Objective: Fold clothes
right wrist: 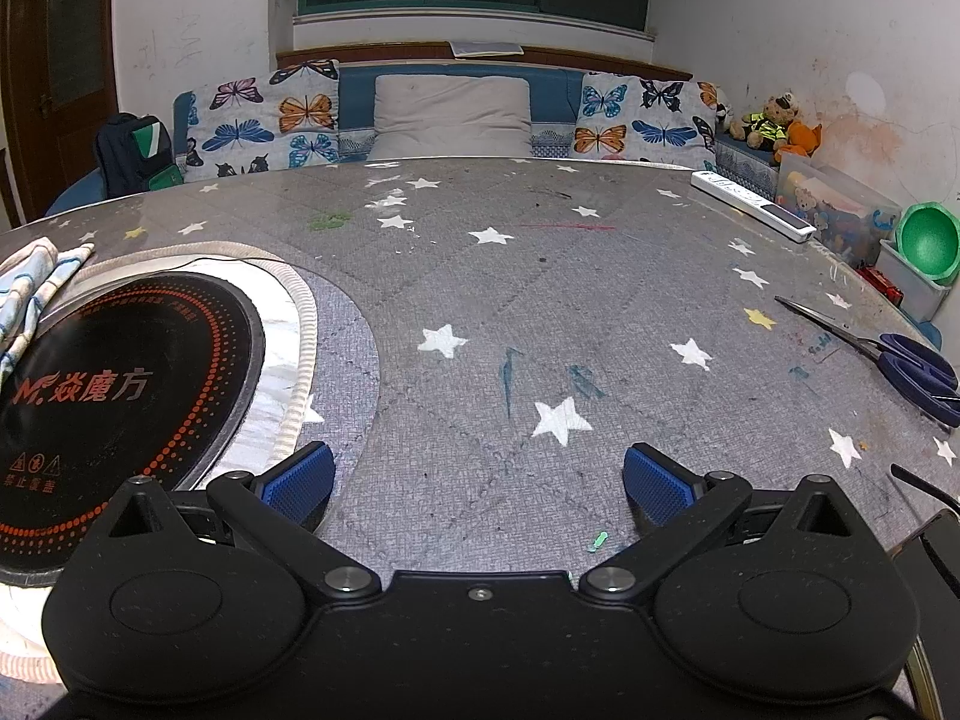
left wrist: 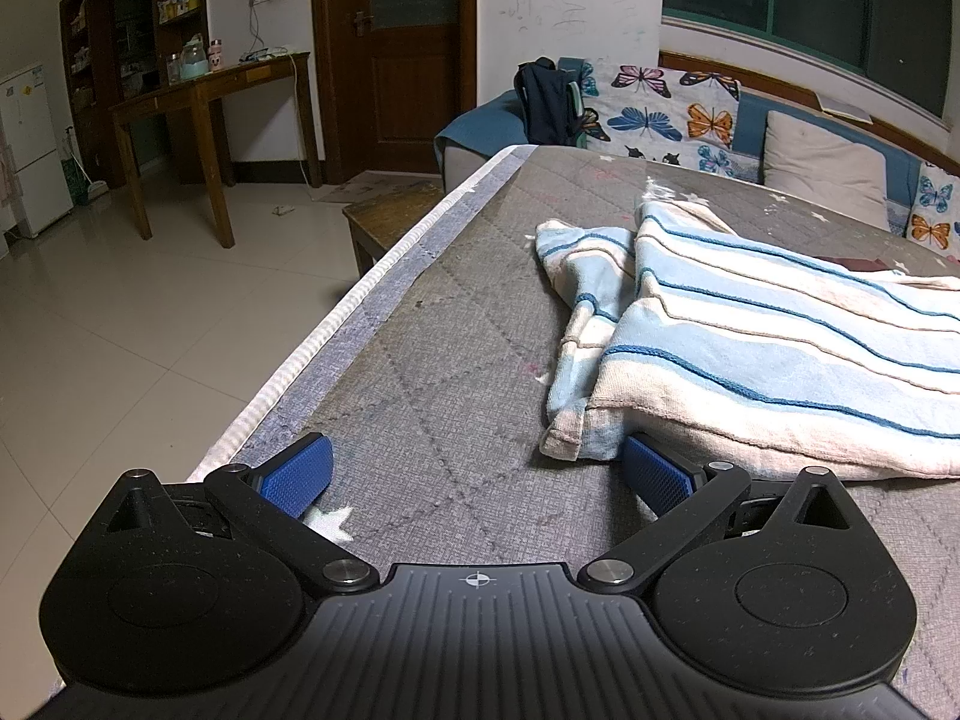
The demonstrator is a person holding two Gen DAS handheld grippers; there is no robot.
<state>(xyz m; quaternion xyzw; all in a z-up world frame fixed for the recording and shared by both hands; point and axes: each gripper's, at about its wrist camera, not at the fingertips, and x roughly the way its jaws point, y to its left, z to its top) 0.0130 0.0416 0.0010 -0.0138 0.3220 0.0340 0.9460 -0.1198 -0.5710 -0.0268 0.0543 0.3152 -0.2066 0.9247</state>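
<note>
A blue-and-cream striped garment (left wrist: 750, 348) lies folded over on the grey star-print table cover (left wrist: 456, 360), right of centre in the left wrist view, with a sleeve (left wrist: 585, 276) sticking out to its left. My left gripper (left wrist: 477, 474) is open and empty, low over the table; its right pad (left wrist: 657, 474) is right by the garment's near hem. My right gripper (right wrist: 478, 483) is open and empty over bare table cover (right wrist: 510, 300). In the right wrist view only a corner of the garment (right wrist: 36, 288) shows at the far left.
A round black induction hob (right wrist: 120, 396) is set in the table at left. Scissors (right wrist: 888, 354), a white power strip (right wrist: 753, 204) and a dark phone (right wrist: 936, 546) lie along the right edge. The table's left edge (left wrist: 336, 324) drops to a tiled floor. A sofa with cushions stands behind.
</note>
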